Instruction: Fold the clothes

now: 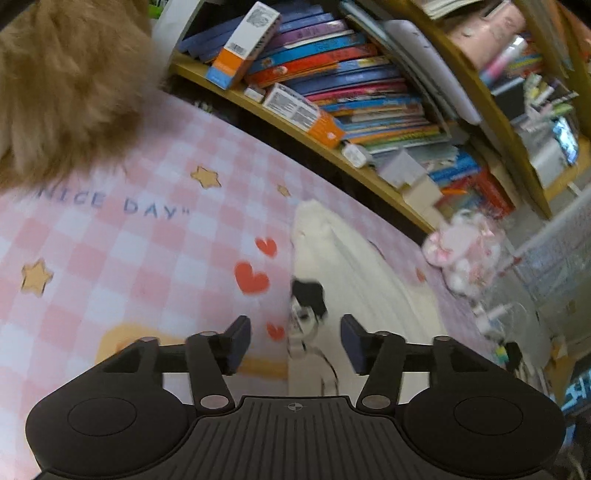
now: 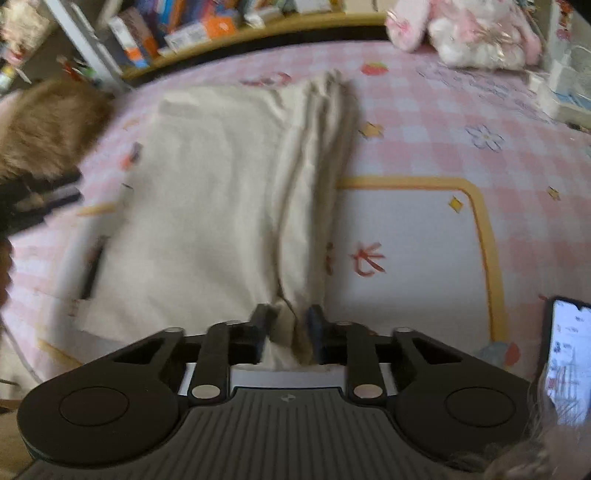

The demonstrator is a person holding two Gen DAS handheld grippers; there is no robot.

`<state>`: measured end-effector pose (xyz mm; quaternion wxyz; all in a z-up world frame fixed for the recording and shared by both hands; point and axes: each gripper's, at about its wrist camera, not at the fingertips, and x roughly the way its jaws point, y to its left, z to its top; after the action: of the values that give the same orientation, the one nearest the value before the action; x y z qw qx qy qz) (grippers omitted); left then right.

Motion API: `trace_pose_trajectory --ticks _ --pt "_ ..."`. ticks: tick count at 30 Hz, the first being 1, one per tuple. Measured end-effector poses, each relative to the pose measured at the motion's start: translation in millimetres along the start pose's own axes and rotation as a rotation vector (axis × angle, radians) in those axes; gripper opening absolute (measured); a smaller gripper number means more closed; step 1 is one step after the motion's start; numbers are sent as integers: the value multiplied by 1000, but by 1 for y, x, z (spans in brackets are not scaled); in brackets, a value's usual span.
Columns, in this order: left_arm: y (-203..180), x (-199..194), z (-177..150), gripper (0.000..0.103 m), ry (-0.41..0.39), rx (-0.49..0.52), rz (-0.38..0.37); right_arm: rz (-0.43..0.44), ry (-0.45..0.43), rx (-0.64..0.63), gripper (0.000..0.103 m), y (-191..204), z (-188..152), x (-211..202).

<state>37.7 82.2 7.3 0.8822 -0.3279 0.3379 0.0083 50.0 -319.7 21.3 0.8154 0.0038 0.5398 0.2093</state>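
A cream-white garment (image 2: 207, 206) lies spread on the pink checked bedsheet (image 2: 424, 122), with its right edge bunched into a long ridge of folds. My right gripper (image 2: 289, 325) is shut on the near end of that ridge. In the left wrist view the same garment (image 1: 354, 266) shows a printed cartoon figure with black hair (image 1: 308, 306). My left gripper (image 1: 295, 338) hangs open just above the garment's left edge, holding nothing. The left gripper also shows as a dark blurred shape (image 2: 40, 199) at the left edge of the right wrist view.
A fluffy tan-brown object (image 1: 66, 81) lies at the far left of the bed. A wooden shelf of books (image 1: 351, 85) runs along the far side. A pink-white plush toy (image 2: 469, 33) sits at the back right. A lit phone (image 2: 570, 354) stands at the right.
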Motion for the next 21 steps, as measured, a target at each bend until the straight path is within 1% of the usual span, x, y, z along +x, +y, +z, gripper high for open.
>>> trace_pose_trajectory --ticks 2,4,11,13,15,17,19,21 --pt "2 11 10 60 1 -5 -7 -12 8 26 19 -1 1 4" --pt "4 22 18 60 4 -3 -16 -26 12 33 19 0 1 6" --pt "14 55 40 61 32 -15 -60 -102 26 -3 20 11 3 9" --pt "15 64 44 62 50 -12 -71 -127 30 -11 25 14 3 10" --pt "16 73 48 62 64 -10 -81 -149 31 -9 36 16 3 10" --pt "16 82 52 62 77 -11 -99 -172 32 -7 42 17 2 11" --pt "16 89 56 62 88 -25 -130 -195 33 -5 43 19 2 11" --pt "18 97 60 59 100 -56 -171 -215 33 -4 43 21 2 12"
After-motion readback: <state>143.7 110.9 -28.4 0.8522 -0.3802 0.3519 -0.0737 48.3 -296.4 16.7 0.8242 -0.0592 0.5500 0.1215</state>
